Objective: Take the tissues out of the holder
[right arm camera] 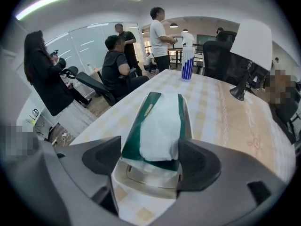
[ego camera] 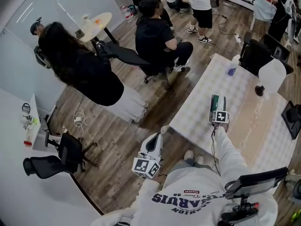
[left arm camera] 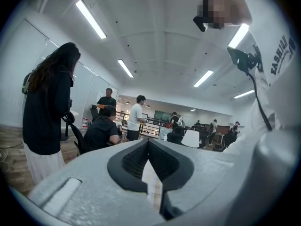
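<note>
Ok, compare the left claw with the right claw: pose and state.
The grey left claw has its jaws together on nothing; the grey right claw has its jaws wide apart, either side of the green pack of white tissues in its white holder. The left claw points level, off the pale checked table and above the wooden floor; the right claw tilts down over that table. Both have the same grey shell.

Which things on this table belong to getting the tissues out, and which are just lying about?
For the job: tissue holder; tissues in it; right gripper, open around the holder.
Lying about: striped bottle; white-shaded lamp.
</note>
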Demonstrator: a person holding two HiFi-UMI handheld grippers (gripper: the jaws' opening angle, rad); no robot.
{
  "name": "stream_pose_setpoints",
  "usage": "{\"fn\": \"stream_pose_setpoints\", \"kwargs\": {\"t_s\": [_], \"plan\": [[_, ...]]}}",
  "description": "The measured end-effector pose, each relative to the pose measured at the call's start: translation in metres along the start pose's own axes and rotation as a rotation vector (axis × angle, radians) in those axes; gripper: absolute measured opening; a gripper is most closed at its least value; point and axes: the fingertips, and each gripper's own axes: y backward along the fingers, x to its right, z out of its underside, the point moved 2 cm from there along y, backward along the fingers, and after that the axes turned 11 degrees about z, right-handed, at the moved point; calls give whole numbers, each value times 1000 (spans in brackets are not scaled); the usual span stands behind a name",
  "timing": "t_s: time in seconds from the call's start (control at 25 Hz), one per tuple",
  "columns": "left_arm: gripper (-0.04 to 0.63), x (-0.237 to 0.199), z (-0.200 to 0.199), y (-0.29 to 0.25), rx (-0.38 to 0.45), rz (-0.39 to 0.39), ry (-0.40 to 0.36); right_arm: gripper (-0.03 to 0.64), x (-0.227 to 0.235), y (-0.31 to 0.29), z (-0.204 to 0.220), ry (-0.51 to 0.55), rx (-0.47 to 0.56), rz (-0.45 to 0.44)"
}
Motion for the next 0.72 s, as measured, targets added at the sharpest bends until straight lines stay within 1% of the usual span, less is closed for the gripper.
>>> {"fn": "stream_pose_setpoints", "kwargs": {"t_s": [0.12,0.28,0.36,0.52,0.6,0.72], "plan": [[5,-6,-4,5,1,-19,-4,373,2,-14,3,16,-28,19],[5,-13,-9,3,3,-25,-17,374,5,-27,1,11,-64,52],[5,-15,-10,0,6,-26,-17,367,8,-29,0,19,-87,55],[5,-18,-7,-6,3,-20,-7,253,8,-29,-3,16,-107,49],[5,-21,-6,-7,2,-18,-3,220,5,-29,-2,8,-117,42],[5,-24,-3,-7,8,-17,3,207,4,-28,-2,17,-123,38]]}}
